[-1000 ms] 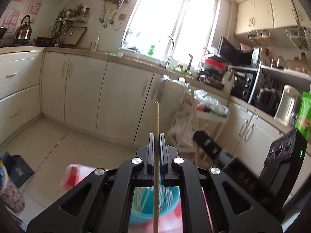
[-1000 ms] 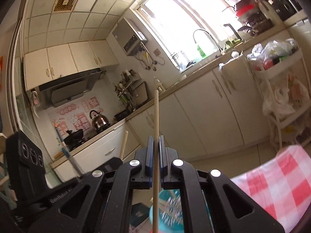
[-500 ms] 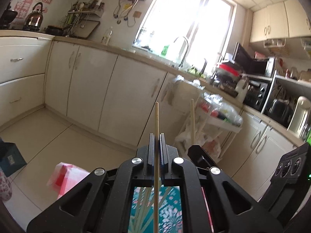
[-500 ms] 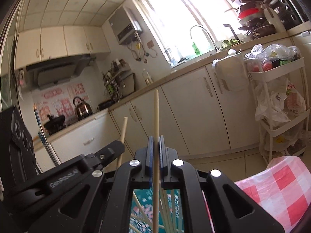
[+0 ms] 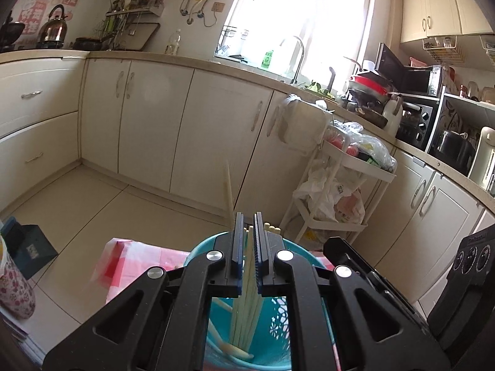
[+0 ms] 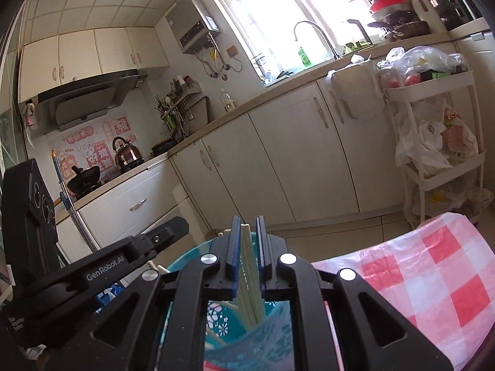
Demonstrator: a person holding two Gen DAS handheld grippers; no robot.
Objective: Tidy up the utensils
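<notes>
Nearest, the left gripper [image 5: 247, 216] points slightly downward over one teal holder [image 5: 278, 324]. Its jaws are drawn to a narrow slit with a pale stick showing in it; whether it is pinched I cannot tell. To its right, the right gripper [image 6: 248, 219] is tipped likewise. Its jaws have just been opening and stand released around the chopsticks [image 5: 244, 318], a bundle too crowded to count, standing in the holder. One lone chopstick [image 5: 228, 191] leans higher. One checked cloth [image 6: 417, 278] lies beneath.
</notes>
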